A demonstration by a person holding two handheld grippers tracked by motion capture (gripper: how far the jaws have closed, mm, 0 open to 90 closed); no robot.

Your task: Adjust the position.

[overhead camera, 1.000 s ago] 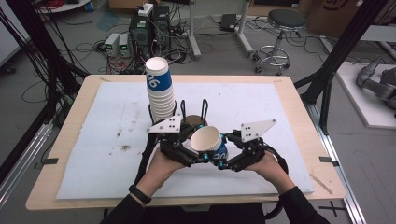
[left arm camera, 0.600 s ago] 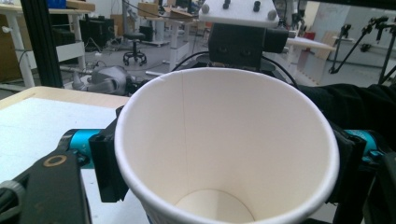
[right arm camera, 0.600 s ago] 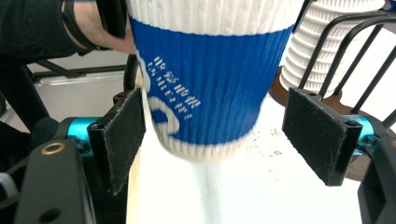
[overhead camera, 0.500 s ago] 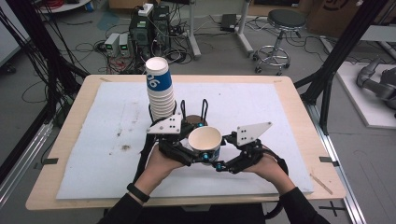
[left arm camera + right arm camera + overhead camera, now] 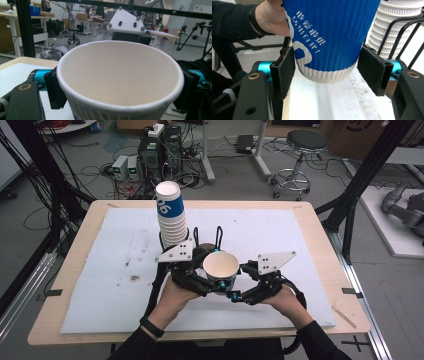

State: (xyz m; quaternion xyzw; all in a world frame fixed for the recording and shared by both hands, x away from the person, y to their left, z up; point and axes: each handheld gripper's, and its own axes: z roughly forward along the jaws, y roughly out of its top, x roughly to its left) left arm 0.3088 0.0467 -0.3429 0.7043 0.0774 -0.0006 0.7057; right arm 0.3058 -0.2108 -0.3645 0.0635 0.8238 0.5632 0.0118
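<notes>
A blue ribbed paper cup (image 5: 220, 265) with a white inside is held mouth up above the white mat, between both grippers. My left gripper (image 5: 209, 281) has the cup (image 5: 120, 75) between its jaws just under the rim, and both pads lie against the wall. Those jaws have just been opening a little with the cup still between them. My right gripper (image 5: 239, 289) is shut on the cup's lower part (image 5: 329, 32), a pad on each side near the base. A tall stack of the same cups (image 5: 170, 220) stands behind the left gripper.
A black wire holder (image 5: 218, 236) stands by the stack on the white mat (image 5: 300, 235), which covers the wooden table. The other hand (image 5: 274, 17) shows behind the cup in the right gripper view. Cables, equipment and a stool lie on the floor beyond the far edge.
The cup was tilted a second ago and now stands mouth up between the grippers. The right gripper's grey plate has swung slightly. Both hands have stayed near the same spot.
</notes>
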